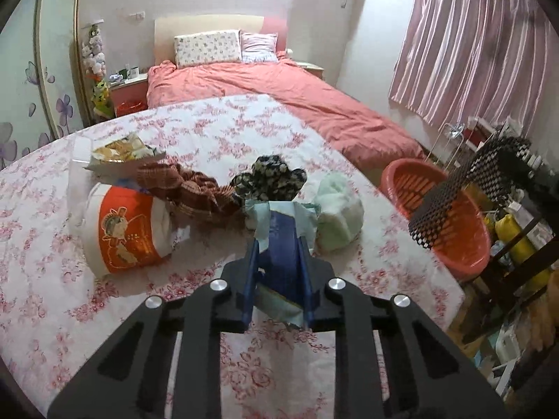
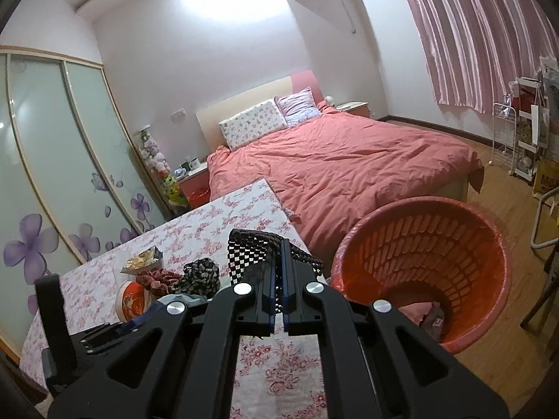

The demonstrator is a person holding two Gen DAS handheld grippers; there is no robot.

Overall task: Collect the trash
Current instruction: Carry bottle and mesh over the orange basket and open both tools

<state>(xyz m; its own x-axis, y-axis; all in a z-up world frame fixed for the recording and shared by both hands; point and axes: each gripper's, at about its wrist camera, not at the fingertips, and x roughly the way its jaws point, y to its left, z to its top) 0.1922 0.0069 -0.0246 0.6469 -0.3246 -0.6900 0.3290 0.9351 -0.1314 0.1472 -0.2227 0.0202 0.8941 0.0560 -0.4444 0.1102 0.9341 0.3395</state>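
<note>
On the floral tablecloth (image 1: 216,129), my left gripper (image 1: 279,242) is shut on a crumpled blue and pale green wrapper (image 1: 279,223), which sits between the blue fingers. An orange and white paper cup (image 1: 129,234) lies on its side to the left. Behind it is an opened snack bag (image 1: 118,153). My right gripper (image 2: 278,246) is shut on a black-and-white checked cloth (image 2: 249,248), which hangs at the table's right edge beside the orange basket (image 2: 482,255). The left wrist view shows that cloth (image 1: 464,188) in front of the basket (image 1: 468,241).
A red-brown checked cloth (image 1: 188,188), a black floral cloth (image 1: 272,178) and a pale green wad (image 1: 339,216) lie mid-table. Some small items (image 2: 433,319) lie at the basket's bottom. A pink bed (image 2: 349,160) stands behind the table, with shelves (image 2: 531,132) and wooden floor (image 2: 503,188) to the right.
</note>
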